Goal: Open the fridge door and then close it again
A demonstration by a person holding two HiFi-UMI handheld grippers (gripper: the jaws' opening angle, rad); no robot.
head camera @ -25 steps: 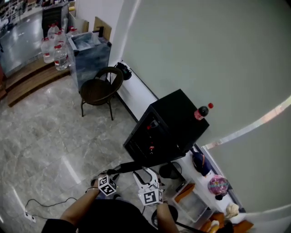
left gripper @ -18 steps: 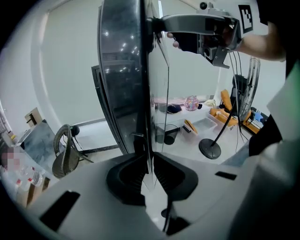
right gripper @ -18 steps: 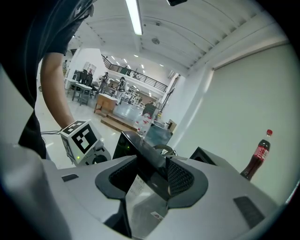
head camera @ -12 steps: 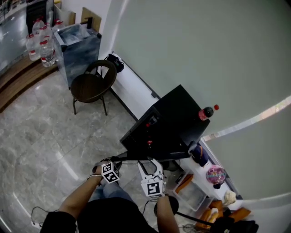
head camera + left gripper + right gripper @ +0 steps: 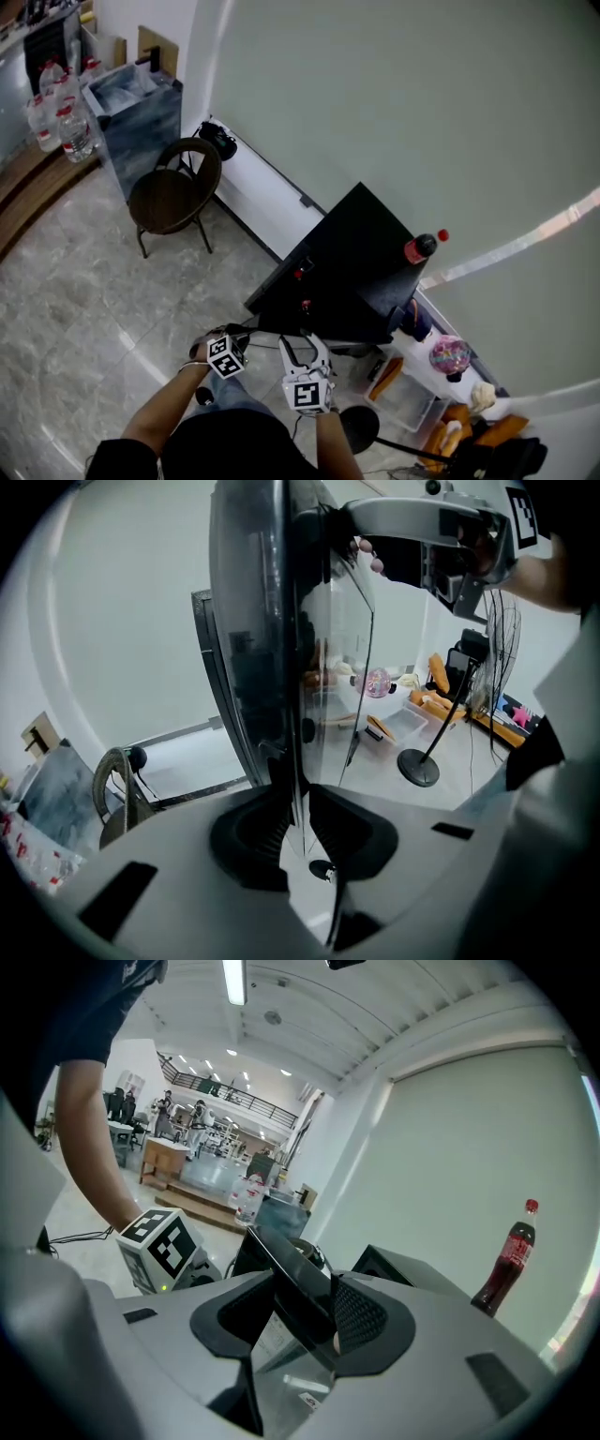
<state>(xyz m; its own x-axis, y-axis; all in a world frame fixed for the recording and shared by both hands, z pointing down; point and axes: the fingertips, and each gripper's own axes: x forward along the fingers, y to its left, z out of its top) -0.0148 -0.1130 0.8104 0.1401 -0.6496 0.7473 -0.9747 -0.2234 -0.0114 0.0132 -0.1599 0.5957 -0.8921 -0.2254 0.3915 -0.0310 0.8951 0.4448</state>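
- The left gripper (image 5: 295, 817) has narrow fingers on the edge of the glass fridge door (image 5: 281, 649), which runs between them; they have just been easing apart.
- The right gripper (image 5: 314, 1312) fingers clamp the door's dark frame.
- The door stands open from the black fridge (image 5: 361, 253).

Left gripper view: the camera rides on the left tool (image 5: 295, 808) and looks along its jaws, which have just been easing apart. The black-framed glass fridge door (image 5: 272, 649) stands edge-on between them at very close range. Right gripper view: the camera rides on the right tool (image 5: 302, 1312) and faces nearly level along the fridge door's upper edge, equally close. Each tool view catches the other tool. Head view: the camera sits on the person's head, high above and well apart, facing steeply down onto the black box-shaped fridge (image 5: 366, 253). It shares the red-capped dark cola bottle (image 5: 504, 1262) with the right gripper view and the brown round-backed chair (image 5: 173, 192) with the left.
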